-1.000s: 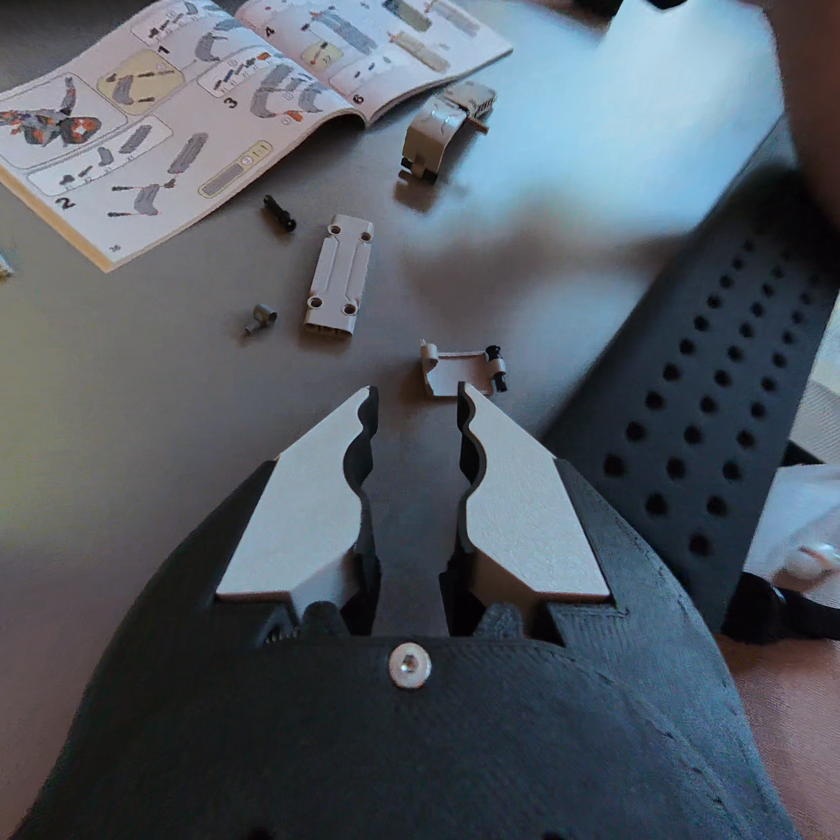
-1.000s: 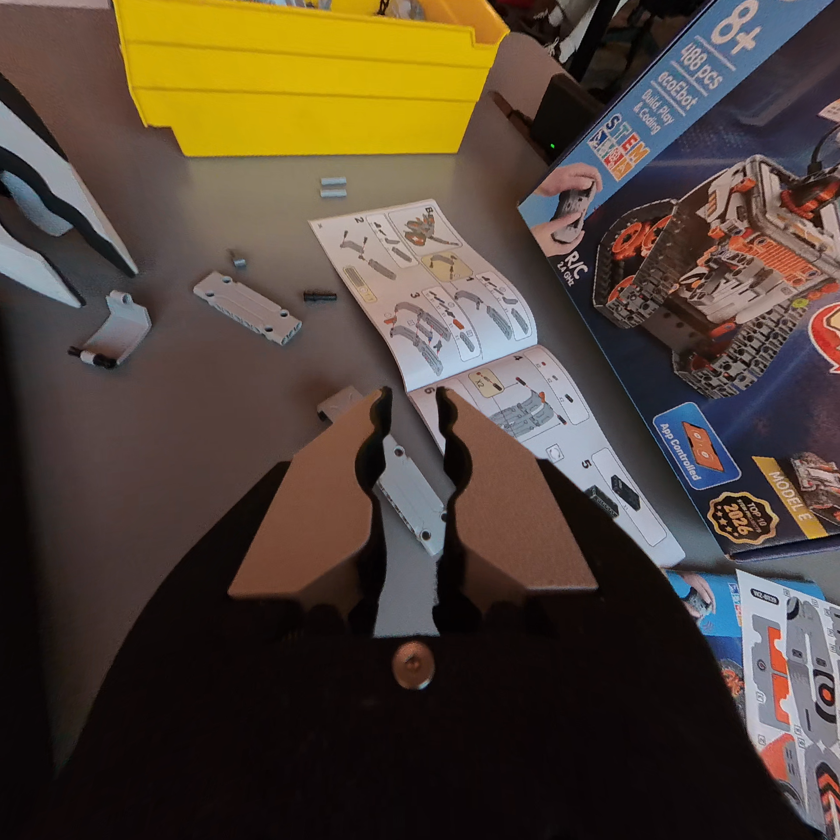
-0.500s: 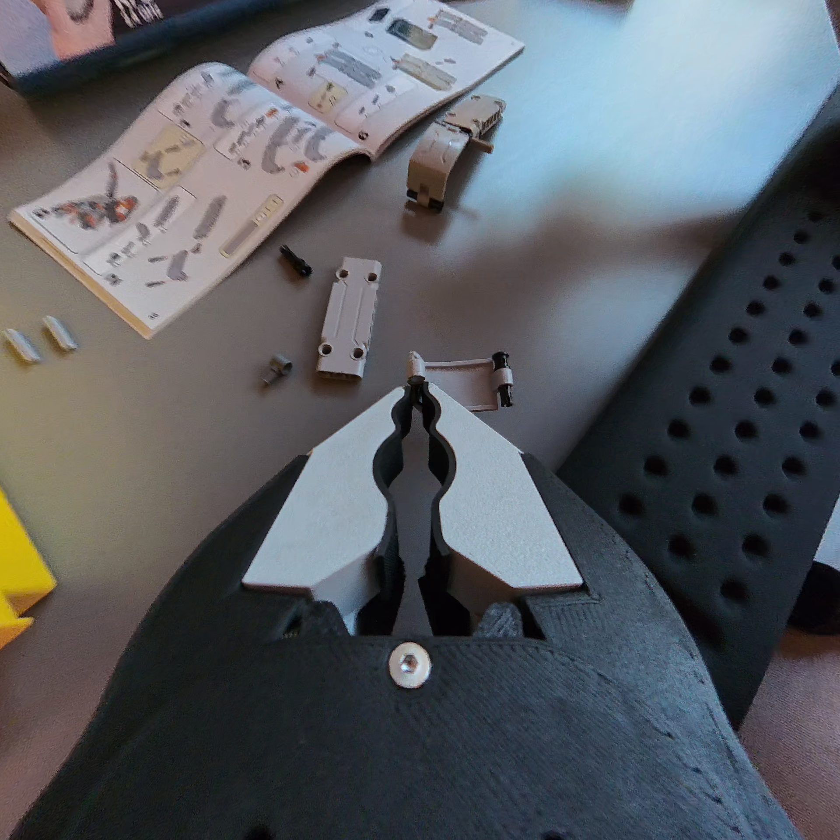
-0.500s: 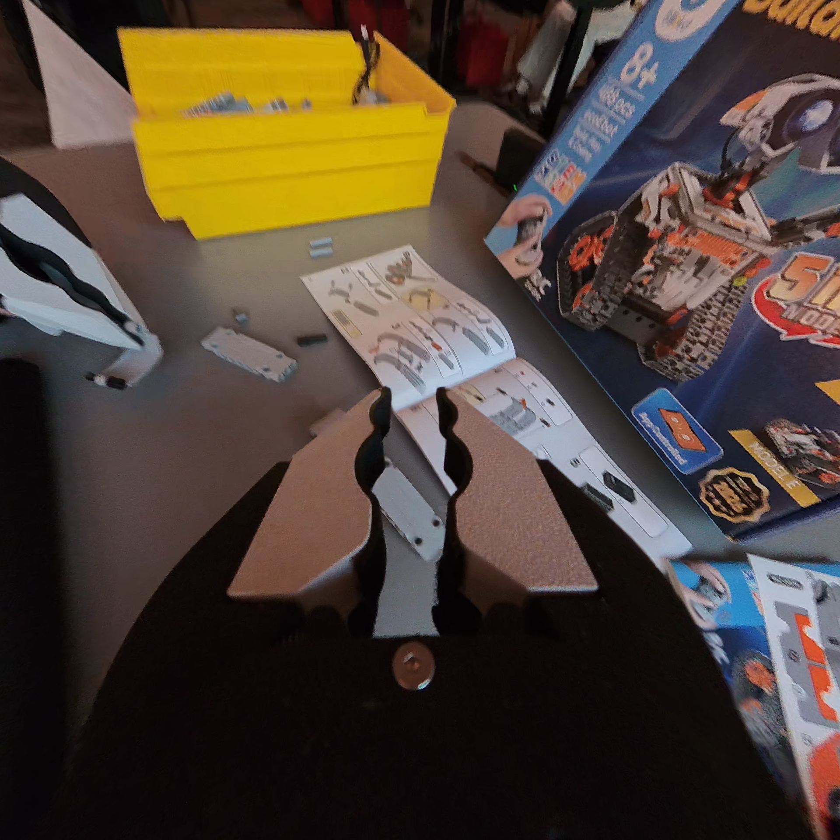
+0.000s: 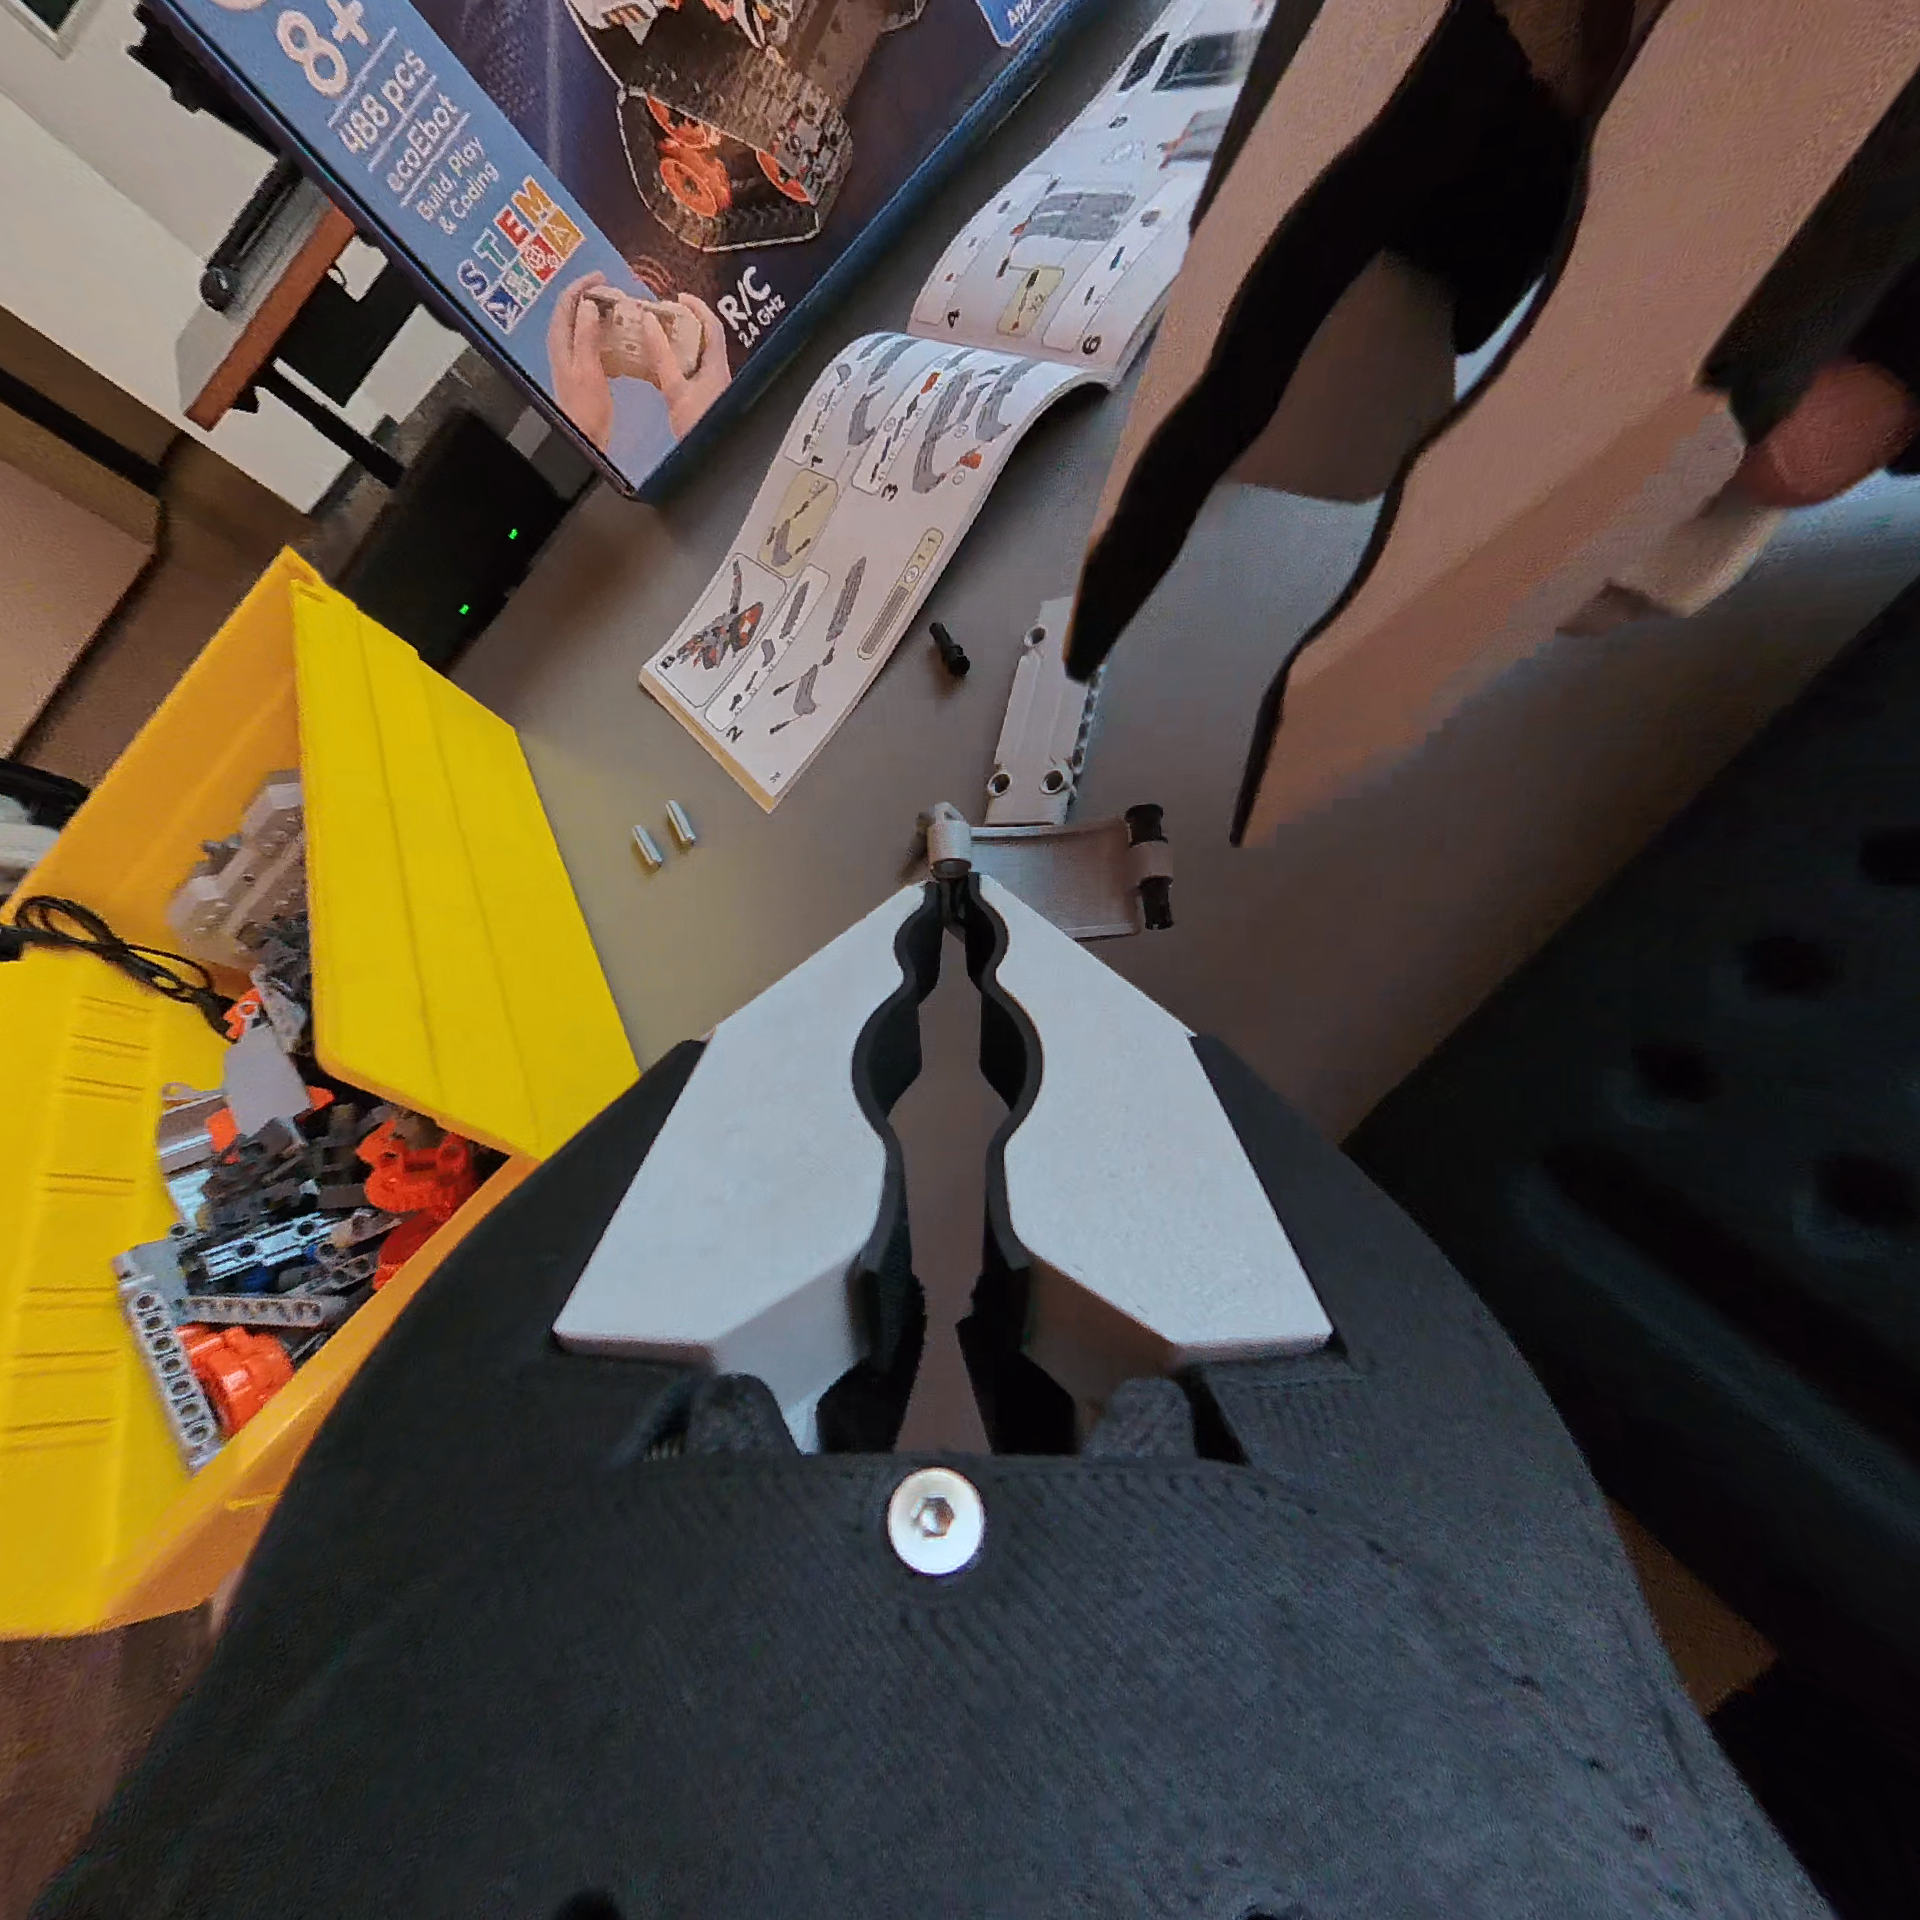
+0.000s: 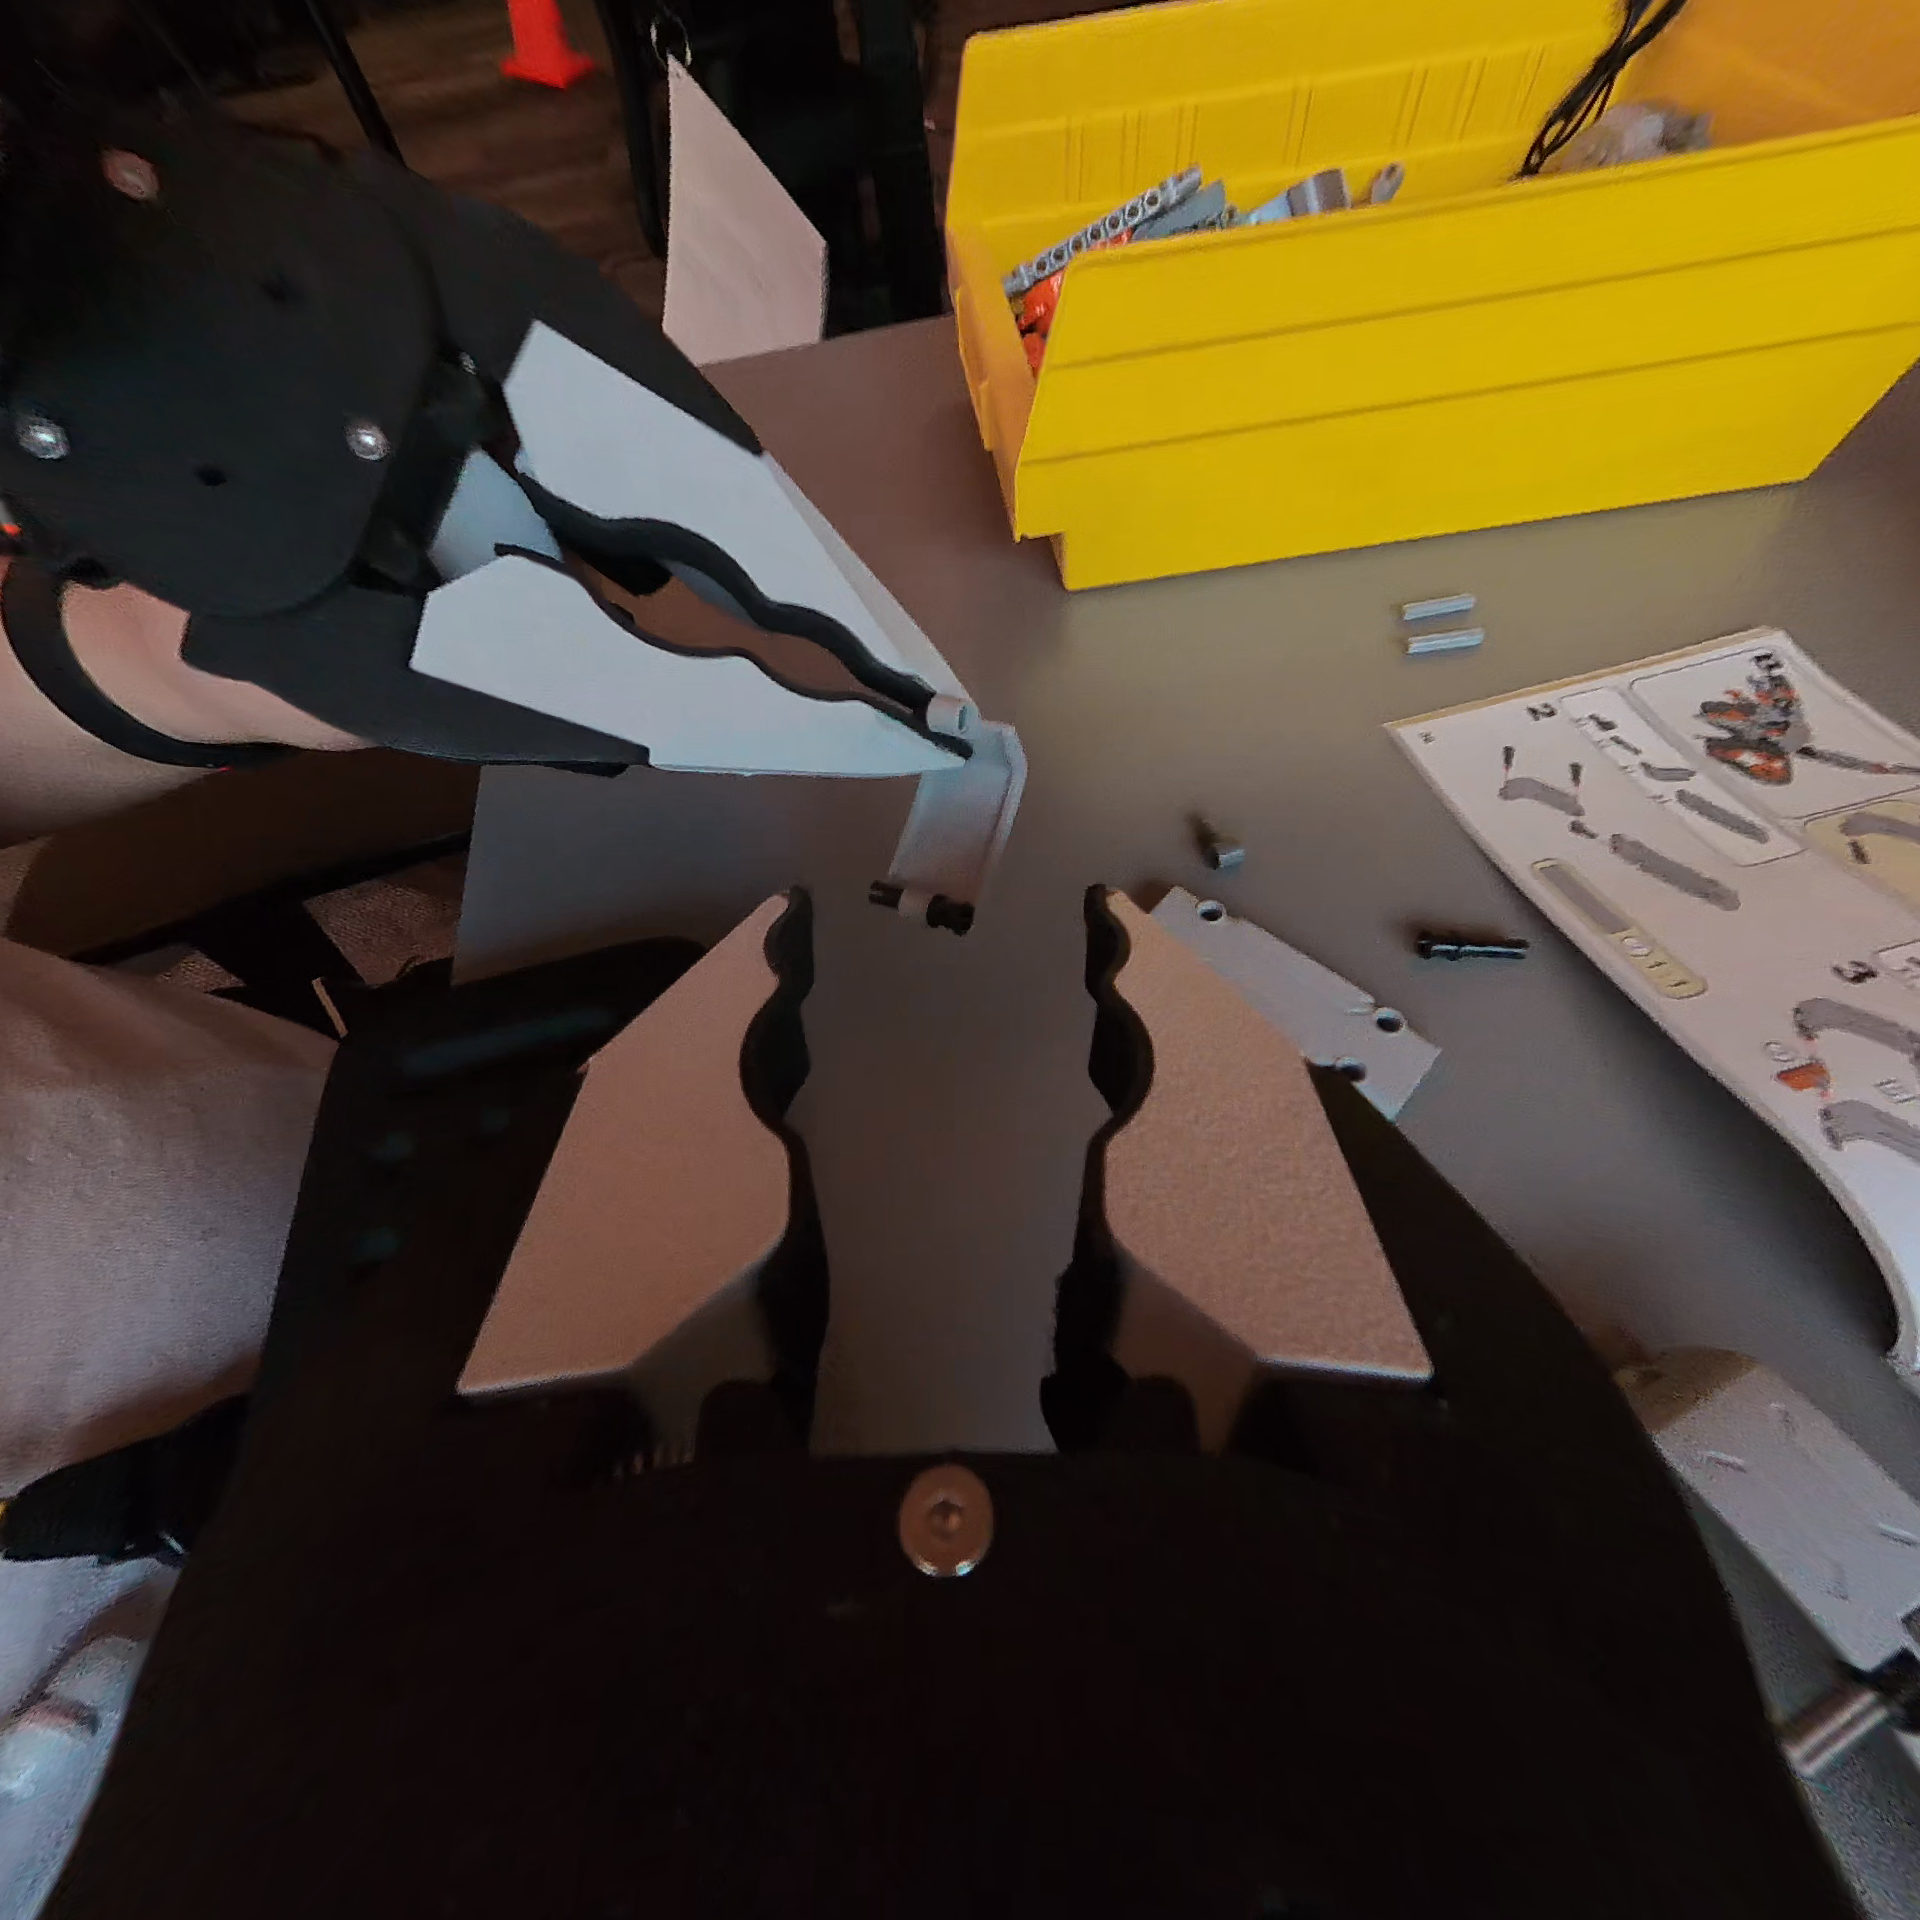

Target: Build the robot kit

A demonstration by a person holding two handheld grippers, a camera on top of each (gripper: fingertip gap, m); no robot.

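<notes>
My left gripper [image 5: 954,906] is shut on one end of a small grey curved panel [image 5: 1070,873], pinching it at a black pin. In the right wrist view the left gripper [image 6: 951,732] holds the panel [image 6: 951,821] so that it hangs down over the grey table [image 6: 1039,665]. A black pin [image 6: 923,904] sits at the panel's lower end. My right gripper [image 6: 945,909] is open and holds nothing, its tips on either side of that lower pin without touching it. It also shows in the left wrist view [image 5: 1164,727], above a flat grey panel [image 5: 1039,717].
On the table lie the flat grey panel [image 6: 1299,997], a loose black pin [image 6: 1470,945], a small grey connector [image 6: 1221,844] and two short grey tubes [image 6: 1439,627]. An open booklet [image 6: 1714,883], a yellow bin of parts [image 6: 1455,395] and a blue box [image 5: 571,156] stand around. The left gripper's tips are roughly 4 centimeters from the right gripper's.
My left gripper shut on the curved panel's end and lifted it. My right gripper opened, no longer has the grey part between its fingers, and moved over to the held panel.
</notes>
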